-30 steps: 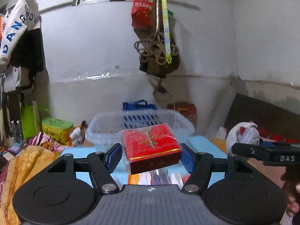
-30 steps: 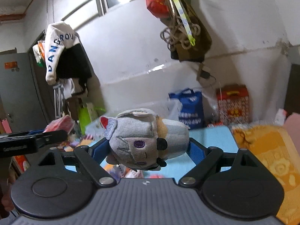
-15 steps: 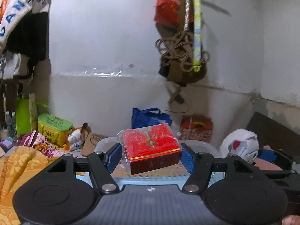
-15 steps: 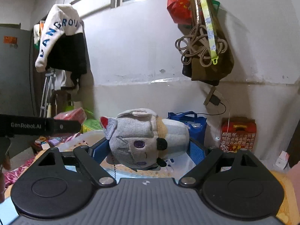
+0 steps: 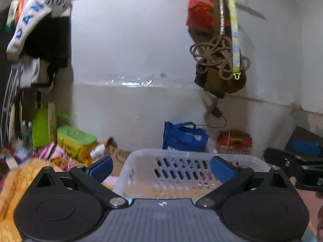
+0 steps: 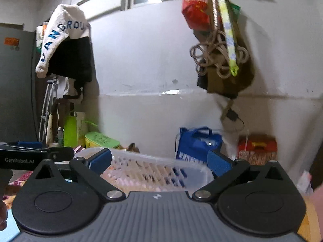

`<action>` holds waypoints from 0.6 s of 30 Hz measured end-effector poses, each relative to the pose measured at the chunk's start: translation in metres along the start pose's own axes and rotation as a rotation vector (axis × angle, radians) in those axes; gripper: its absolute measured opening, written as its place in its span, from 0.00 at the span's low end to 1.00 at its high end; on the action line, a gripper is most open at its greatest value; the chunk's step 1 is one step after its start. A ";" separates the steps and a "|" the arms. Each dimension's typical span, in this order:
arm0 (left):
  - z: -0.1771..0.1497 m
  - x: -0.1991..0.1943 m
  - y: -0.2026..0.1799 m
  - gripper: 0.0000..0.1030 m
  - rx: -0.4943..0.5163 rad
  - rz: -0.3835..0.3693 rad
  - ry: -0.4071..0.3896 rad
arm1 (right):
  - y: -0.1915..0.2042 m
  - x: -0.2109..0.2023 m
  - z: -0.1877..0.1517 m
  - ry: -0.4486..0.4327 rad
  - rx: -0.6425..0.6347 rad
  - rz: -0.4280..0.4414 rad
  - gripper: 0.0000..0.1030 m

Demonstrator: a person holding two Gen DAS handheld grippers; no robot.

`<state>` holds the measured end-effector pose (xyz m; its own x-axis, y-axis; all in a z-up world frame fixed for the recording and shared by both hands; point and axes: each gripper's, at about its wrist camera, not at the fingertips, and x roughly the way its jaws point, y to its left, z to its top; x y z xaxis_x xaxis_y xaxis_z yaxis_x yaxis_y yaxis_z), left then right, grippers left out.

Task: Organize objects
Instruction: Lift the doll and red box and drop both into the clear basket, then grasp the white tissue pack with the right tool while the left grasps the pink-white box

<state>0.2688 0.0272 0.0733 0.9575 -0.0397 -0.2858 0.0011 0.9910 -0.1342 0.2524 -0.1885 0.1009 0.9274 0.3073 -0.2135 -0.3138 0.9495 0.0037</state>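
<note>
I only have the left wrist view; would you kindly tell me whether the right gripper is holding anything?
Observer: No, the right gripper is open, nothing between its pads.
Operator: Thank you; what lies ahead of it?
Observer: The white basket, its rim just beyond the fingertips.
Operator: Is my left gripper visible there?
Observer: Yes, the left gripper shows side-on at the left edge, labelled GenRobot.AI.

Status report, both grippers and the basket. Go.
Left gripper open, empty. Right gripper open, empty. White basket directly ahead of both. Nothing between grippers and basket.
</note>
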 end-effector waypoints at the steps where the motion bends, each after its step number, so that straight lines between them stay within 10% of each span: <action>1: 0.000 -0.005 0.002 1.00 -0.002 -0.011 0.015 | 0.002 -0.013 -0.003 0.013 0.023 -0.005 1.00; 11: -0.069 -0.075 0.006 0.93 -0.027 -0.063 0.209 | 0.003 -0.104 -0.086 0.291 0.286 0.054 0.98; 18: -0.099 -0.106 -0.007 0.88 0.089 -0.122 0.279 | -0.001 -0.128 -0.089 0.281 0.288 0.050 0.76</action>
<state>0.1390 0.0121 0.0100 0.8328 -0.1803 -0.5234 0.1482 0.9836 -0.1030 0.1159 -0.2348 0.0416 0.8077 0.3625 -0.4650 -0.2505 0.9249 0.2859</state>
